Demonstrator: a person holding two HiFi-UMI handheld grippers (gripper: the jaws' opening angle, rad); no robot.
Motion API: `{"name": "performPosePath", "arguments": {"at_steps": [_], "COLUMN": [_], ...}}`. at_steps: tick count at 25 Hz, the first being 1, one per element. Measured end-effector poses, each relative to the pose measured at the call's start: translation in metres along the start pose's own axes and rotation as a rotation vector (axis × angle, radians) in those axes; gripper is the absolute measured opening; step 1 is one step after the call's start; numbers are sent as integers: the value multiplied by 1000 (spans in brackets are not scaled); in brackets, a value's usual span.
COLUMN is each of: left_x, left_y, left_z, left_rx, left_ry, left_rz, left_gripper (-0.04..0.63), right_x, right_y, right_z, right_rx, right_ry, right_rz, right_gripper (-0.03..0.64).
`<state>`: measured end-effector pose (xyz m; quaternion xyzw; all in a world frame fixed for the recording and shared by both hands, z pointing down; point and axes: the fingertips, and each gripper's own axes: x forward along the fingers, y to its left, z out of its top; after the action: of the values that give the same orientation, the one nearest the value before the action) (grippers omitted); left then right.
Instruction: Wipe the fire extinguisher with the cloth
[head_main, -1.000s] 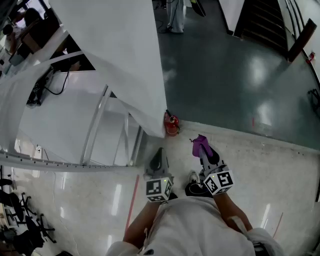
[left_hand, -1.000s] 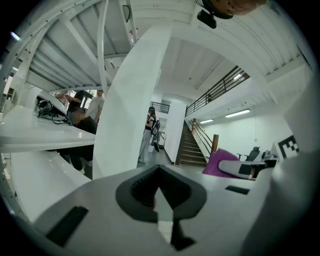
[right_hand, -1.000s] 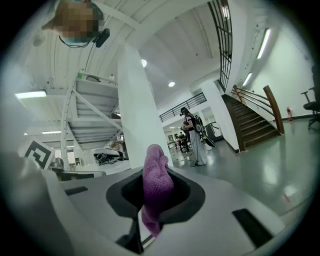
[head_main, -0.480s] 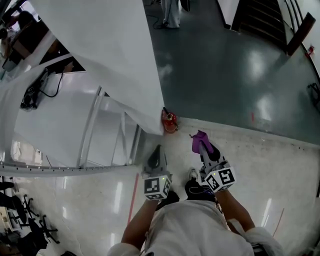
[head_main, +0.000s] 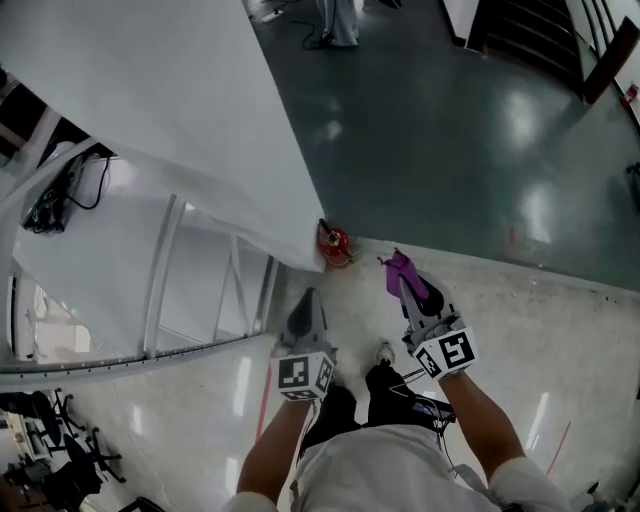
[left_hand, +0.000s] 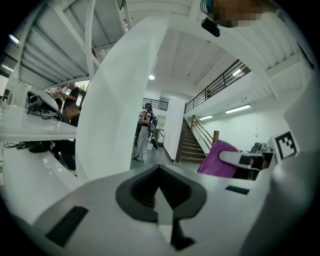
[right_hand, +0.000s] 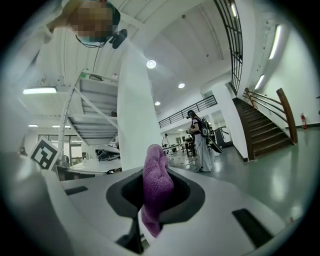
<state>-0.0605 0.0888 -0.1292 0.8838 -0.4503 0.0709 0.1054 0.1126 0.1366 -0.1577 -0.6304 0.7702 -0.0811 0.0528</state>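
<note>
— Where is the fire extinguisher (head_main: 336, 245) sitting?
— It is standing on the pale floor (head_main: 560, 330), right at the foot of the white pillar (head_main: 200, 120). It is just ahead of both grippers and touching neither.
— What is the right gripper (head_main: 404, 284) doing?
— It is pinching the purple cloth (head_main: 401, 268). In the right gripper view the cloth is bunching up between the jaws and poking out past them.
— And the left gripper (head_main: 306, 302)?
— It is carrying nothing, and its jaws are pressing tightly together. It is pointing toward the pillar's base, a little left of the extinguisher.
— Is the cloth touching the extinguisher?
— No, it is hanging near it, to its right, with floor showing between them. A dark bit on top of the extinguisher may be its handle, though it is too small to be sure.
— Anyone else about?
— A person (right_hand: 202, 142) is standing far off on the dark green floor (right_hand: 260, 175), near the staircase (right_hand: 265, 132).
</note>
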Motion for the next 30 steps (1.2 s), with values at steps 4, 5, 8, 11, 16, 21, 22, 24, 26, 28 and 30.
{"name": "performPosePath", "arguments": {"at_steps": [4,5,8,11,16,21,22,24,26,28,30], "left_x": [22,25,37,54,94,130,135,149,162,176,191], "left_y": [-2,0,9,21,46,62,64,71,75,75,83], "left_z": [-13,-17,-34,-51,-71,-99,-110,-138,-168,-198,-231], "left_rx": [20,8,-17,-31,-65,-77,-87,-94,-70,-34,-69], "left_ry": [-3,-6,0,24,28,20,23,22,16,11,11], "left_rz": [38,51,65,27,-26,-13,-8,1,2,-5,-3], "left_gripper": [3,4,4,4,3,3,3,4,3,3,3], "right_x": [24,31,46,61,97,134,141,158,175,192,209], "right_y": [-31,-37,-50,-58,-61,-62,-63,-72,-85,-98,-106], "right_z": [-24,-31,-55,-79,-115,-150,-161,-188,-219,-252,-288], "right_rx": [23,24,34,47,38,32,26,3,-23,-49,-76], "right_ry": [27,37,58,86,119,140,143,139,126,116,108], "right_rz": [30,36,36,29,58,147,171,206,229,265,313], "right_gripper": [57,57,57,57,57,57,57,57,57,57,57]}}
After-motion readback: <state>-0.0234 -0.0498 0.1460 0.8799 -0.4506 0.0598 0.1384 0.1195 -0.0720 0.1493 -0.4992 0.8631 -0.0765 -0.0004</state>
